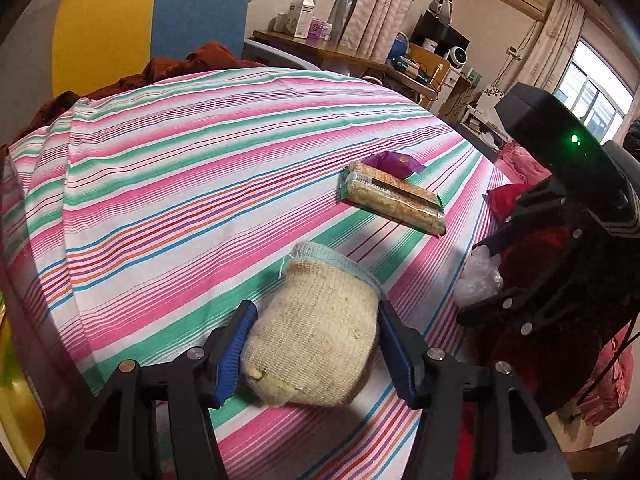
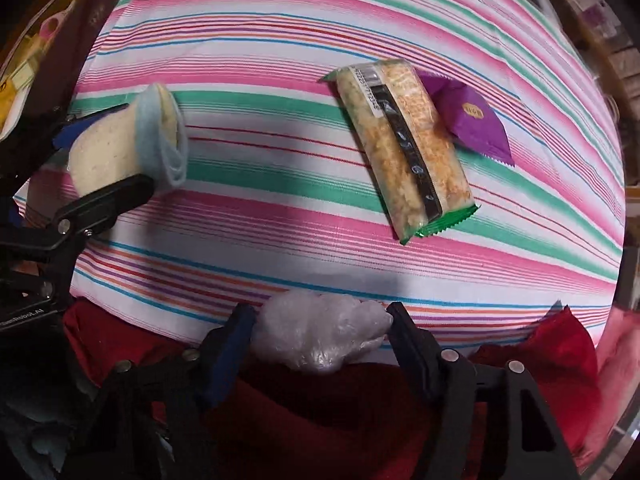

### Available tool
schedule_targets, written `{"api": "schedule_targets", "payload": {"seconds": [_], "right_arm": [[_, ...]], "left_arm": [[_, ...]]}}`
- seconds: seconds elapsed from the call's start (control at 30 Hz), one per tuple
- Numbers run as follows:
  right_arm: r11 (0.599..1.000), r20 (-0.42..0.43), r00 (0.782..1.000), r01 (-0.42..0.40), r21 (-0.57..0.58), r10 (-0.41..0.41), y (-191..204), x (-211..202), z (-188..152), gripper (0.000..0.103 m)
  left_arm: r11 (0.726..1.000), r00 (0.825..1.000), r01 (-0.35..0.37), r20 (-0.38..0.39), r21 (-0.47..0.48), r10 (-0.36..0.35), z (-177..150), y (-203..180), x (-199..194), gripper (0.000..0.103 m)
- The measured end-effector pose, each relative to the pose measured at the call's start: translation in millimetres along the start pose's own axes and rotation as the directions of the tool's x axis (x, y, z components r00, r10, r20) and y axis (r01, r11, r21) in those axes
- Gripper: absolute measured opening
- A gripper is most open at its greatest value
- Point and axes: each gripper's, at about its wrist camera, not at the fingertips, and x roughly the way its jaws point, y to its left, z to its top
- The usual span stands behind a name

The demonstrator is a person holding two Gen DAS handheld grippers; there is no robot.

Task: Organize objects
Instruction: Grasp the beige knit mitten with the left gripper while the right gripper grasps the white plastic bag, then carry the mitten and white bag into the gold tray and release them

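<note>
The left gripper (image 1: 314, 354) pinches a rolled cream knitted sock (image 1: 316, 332) with a pale blue cuff; its blue pads press both sides of the roll. The right gripper (image 2: 320, 338) pinches a crumpled clear plastic bag (image 2: 320, 334) between its two fingers, over a dark red cloth (image 2: 320, 420) at the near edge.

Readable writing is little. On the side of the left gripper, seen from the right wrist camera, white letters end in "Robot.AI"; the beginning is cut. The cracker packet (image 2: 404, 148) has a barcode with small digits and a dark strip with characters, but they are too blurred to read. The purple wrapper (image 2: 476, 124) shows a small gold round mark, not legible.

Ahead of the right gripper and a little to its right lies the cracker packet, and the purple wrapper is partly under its far side. Both are well ahead of the left gripper, toward its right.

The surface is a striped sheet (image 1: 180, 168) in pink, green, white and thin blue and red lines. Behind it stand a yellow and blue panel (image 1: 152, 20), a wooden desk (image 1: 340, 56) with boxes, curtains and windows.
</note>
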Motion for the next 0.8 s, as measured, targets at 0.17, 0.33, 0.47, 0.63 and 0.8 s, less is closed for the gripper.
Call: {"api": "schedule_targets", "payload": {"seconds": [0.17,0.33,0.47,0.63,0.8], "right_arm": [[0.996,0.083,0.996,-0.051,0.073,0.045,-10,-8,-9,0.064],[0.985,0.207,0.977,-0.076,0.153,0.044,-19,-27,-19,0.064],[0.972,0.335,0.941,-0.122,0.199,0.049,-11,-62,-16,0.065],[0.974,0.478,0.871,-0.192,0.120,0.113,35,-107,27,0.065],[0.961,0.572,0.790,-0.276,0.010,0.221,93,-142,63,0.065]], "left_arm": [[1.000,1.000,-0.018,0.025,-0.021,0.019,-3,1,-21,0.059],[0.999,0.992,-0.042,0.119,-0.016,0.044,-2,-1,-63,0.059],[0.996,0.979,-0.070,0.187,-0.063,0.081,-2,10,-99,0.059],[0.975,0.951,-0.114,0.262,-0.193,0.163,-9,45,-143,0.059],[0.917,0.911,-0.184,0.290,-0.354,0.294,-24,96,-183,0.059]]}}
